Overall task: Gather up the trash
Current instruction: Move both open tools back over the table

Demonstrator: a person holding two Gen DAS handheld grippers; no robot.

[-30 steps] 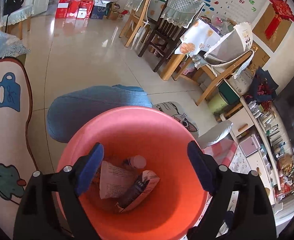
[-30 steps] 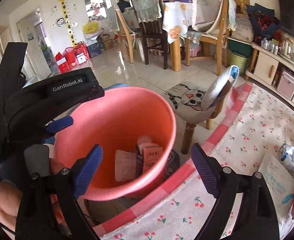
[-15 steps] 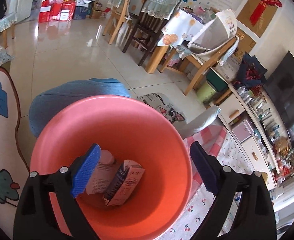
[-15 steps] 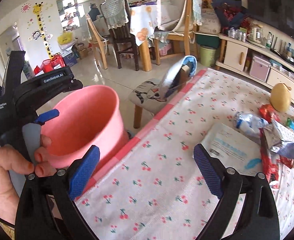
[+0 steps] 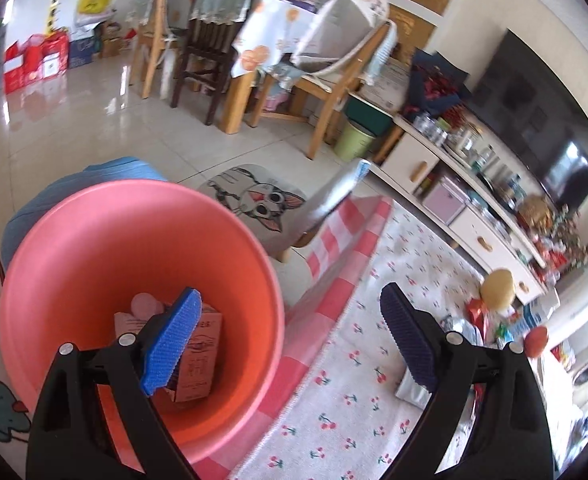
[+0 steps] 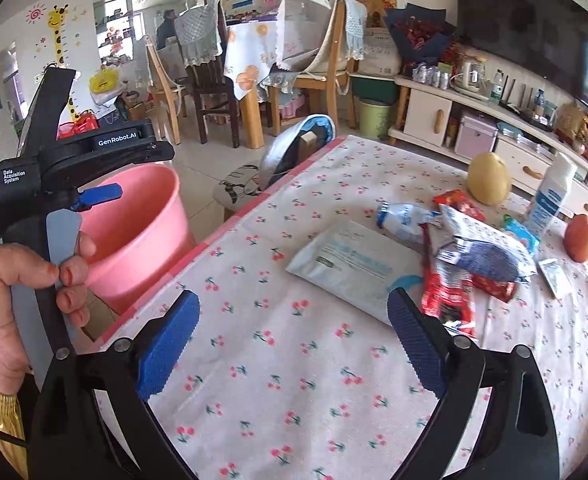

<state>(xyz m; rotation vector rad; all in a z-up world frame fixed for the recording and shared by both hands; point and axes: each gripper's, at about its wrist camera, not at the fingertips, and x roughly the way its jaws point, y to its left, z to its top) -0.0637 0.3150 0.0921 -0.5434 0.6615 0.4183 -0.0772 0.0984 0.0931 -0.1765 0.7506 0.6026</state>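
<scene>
- "GenRobot.AI" stands in white letters on the black body of the left gripper (image 6: 118, 142), seen in the right wrist view.
- "Data Acquisition System" is printed in white on that same device's upper left corner.
- Print on the table's packets is too small to read.

This was a lived-in family home, an open living and dining room. A giraffe height chart (image 6: 59, 36) and bright stickers decorated the wall, wooden dining chairs (image 6: 210, 76) stood around a cloth-covered table (image 6: 250, 56), and a television (image 5: 541, 120) hung above a low white cabinet (image 6: 493, 128) crowded with bottles. A cherry-print cloth covered the surface (image 6: 294, 360), and a cat-face stool (image 5: 258, 200) stood on the glossy tiled floor (image 5: 74, 120).
</scene>
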